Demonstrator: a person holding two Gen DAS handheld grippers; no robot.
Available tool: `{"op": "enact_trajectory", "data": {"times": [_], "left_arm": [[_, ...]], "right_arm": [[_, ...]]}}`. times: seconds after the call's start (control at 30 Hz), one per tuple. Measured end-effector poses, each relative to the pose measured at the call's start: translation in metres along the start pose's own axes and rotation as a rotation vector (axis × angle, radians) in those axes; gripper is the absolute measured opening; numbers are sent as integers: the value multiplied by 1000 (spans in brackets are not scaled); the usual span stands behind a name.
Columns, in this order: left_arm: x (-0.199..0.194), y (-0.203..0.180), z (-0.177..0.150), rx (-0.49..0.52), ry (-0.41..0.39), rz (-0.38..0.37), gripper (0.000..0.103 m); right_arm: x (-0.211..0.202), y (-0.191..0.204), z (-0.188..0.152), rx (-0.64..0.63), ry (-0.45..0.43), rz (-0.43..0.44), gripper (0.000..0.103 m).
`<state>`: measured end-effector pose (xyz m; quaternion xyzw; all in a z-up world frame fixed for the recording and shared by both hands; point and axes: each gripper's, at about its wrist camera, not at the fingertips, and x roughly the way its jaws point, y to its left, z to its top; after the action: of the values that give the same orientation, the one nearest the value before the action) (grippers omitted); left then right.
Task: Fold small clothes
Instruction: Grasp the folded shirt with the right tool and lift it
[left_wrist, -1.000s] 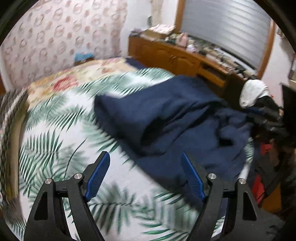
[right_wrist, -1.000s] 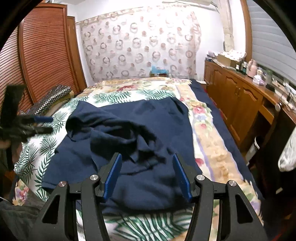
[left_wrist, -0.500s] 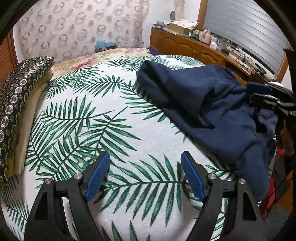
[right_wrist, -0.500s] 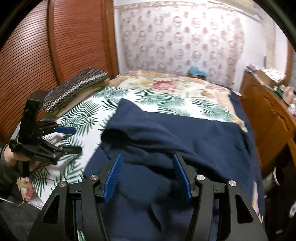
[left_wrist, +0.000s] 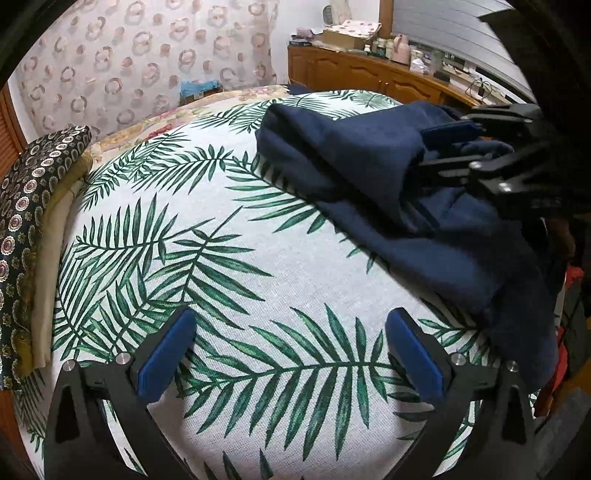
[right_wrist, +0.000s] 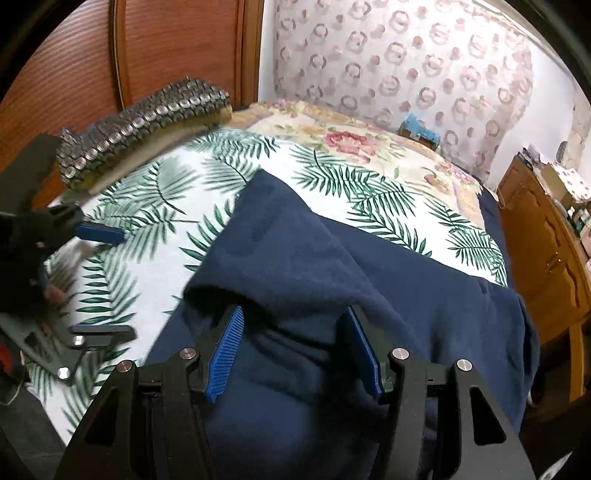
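A dark navy garment (left_wrist: 376, 173) lies crumpled on the palm-leaf bedspread (left_wrist: 229, 280); in the right wrist view the navy garment (right_wrist: 332, 266) fills the middle. My left gripper (left_wrist: 290, 350) is open and empty over bare bedspread, left of the garment; it also shows in the right wrist view (right_wrist: 99, 280). My right gripper (right_wrist: 295, 350) is open, low over a fold of the garment with cloth between its fingers; it also shows in the left wrist view (left_wrist: 443, 147), on the garment's right side.
A patterned pillow (left_wrist: 29, 206) lies along the bed's left edge. A wooden dresser (left_wrist: 369, 70) with clutter stands beyond the bed on the right. A slatted wooden door (right_wrist: 166, 48) and a ring-patterned curtain (right_wrist: 406, 62) back the bed.
My left gripper has drawn back left off the garment over bare bedspread. My right gripper has moved down and closer onto the garment. Both stayed open.
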<state>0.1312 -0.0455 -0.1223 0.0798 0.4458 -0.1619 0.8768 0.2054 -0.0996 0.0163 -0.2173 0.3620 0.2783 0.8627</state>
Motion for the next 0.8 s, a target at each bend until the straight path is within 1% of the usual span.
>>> {"op": "enact_trajectory", "data": {"times": [0.03, 0.1, 0.13, 0.17, 0.2, 0.27, 0.4, 0.5, 0.57, 0.6, 0.67, 0.73, 0.77, 0.8], "left_arm": [[0, 0, 0, 0, 0, 0, 103], [0, 0, 0, 0, 0, 1, 103], [0, 1, 0, -1, 0, 0, 103], [0, 0, 0, -1, 0, 0, 103], [0, 0, 0, -1, 0, 0, 103], [0, 0, 0, -1, 0, 0, 103], [-2, 1, 0, 0, -5, 5, 103], [-14, 0, 0, -8, -71, 14, 103], [-25, 0, 2, -28, -109, -15, 103], [-29, 0, 3, -36, -121, -26, 103], [-38, -1, 5, -48, -144, -44, 103], [-44, -4, 9, -51, -162, -58, 103], [-48, -6, 10, -54, -170, -64, 103], [-49, -7, 11, -55, -173, -67, 103]], "right_arm": [[3, 1, 2, -8, 9, 0, 59], [6, 3, 4, -29, 19, -6, 45], [7, 2, 6, -40, 22, -11, 31], [6, 3, 7, -46, 17, -15, 14], [5, 1, 8, -45, 13, -9, 8], [-1, -6, 12, -32, -10, -3, 6], [-20, -39, 21, 48, -81, -63, 6], [-32, -75, 29, 137, -114, -119, 5], [-36, -101, 30, 196, -103, -135, 5], [-36, -111, 30, 215, -94, -159, 5], [-32, -133, 27, 272, -56, -190, 5], [-20, -148, 21, 309, 14, -162, 6], [-15, -151, 18, 309, 46, -159, 12], [-12, -152, 14, 303, 66, -188, 15]]}}
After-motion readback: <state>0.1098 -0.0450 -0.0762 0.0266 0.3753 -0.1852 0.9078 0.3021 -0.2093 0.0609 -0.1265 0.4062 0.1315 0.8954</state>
